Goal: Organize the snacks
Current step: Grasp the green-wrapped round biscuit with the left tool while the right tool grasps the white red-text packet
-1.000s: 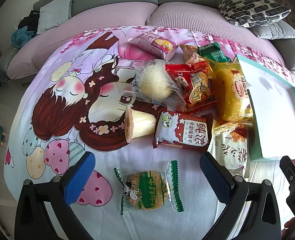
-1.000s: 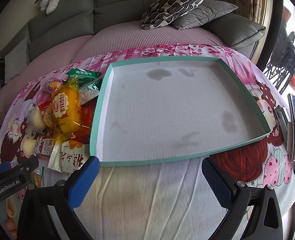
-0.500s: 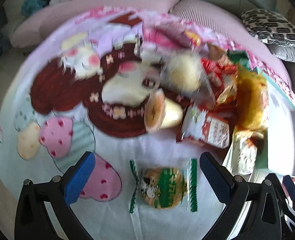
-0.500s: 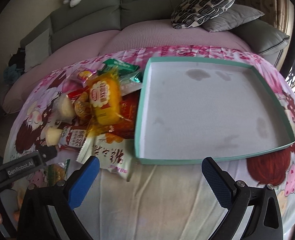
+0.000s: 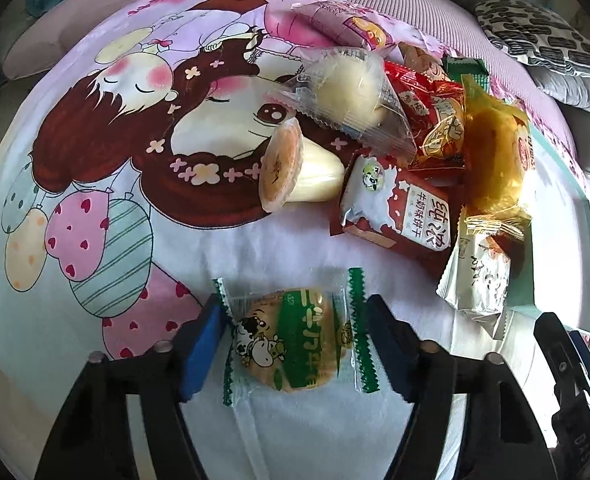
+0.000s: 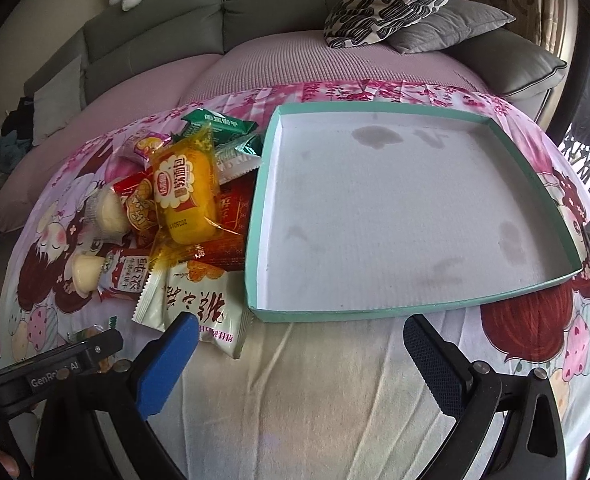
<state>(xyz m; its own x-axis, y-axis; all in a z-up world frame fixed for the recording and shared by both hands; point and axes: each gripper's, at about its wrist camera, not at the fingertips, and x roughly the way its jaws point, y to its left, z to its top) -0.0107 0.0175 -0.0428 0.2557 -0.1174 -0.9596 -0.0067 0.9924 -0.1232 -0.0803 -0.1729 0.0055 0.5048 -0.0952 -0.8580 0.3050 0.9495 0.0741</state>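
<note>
The left tool [image 5: 293,344] pinched the green-striped cookie packet [image 5: 293,344] by both crimped ends; the right tool [image 6: 299,354] hung wide before the teal tray [image 6: 255,216].

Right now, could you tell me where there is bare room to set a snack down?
The teal tray holds nothing: its whole white floor is free. The cloth between its near rim and the right gripper is bare too. Left of the jelly cup, the cartoon cloth is open. It is crowded along the tray's left wall, where the snack pile overlaps.
</note>
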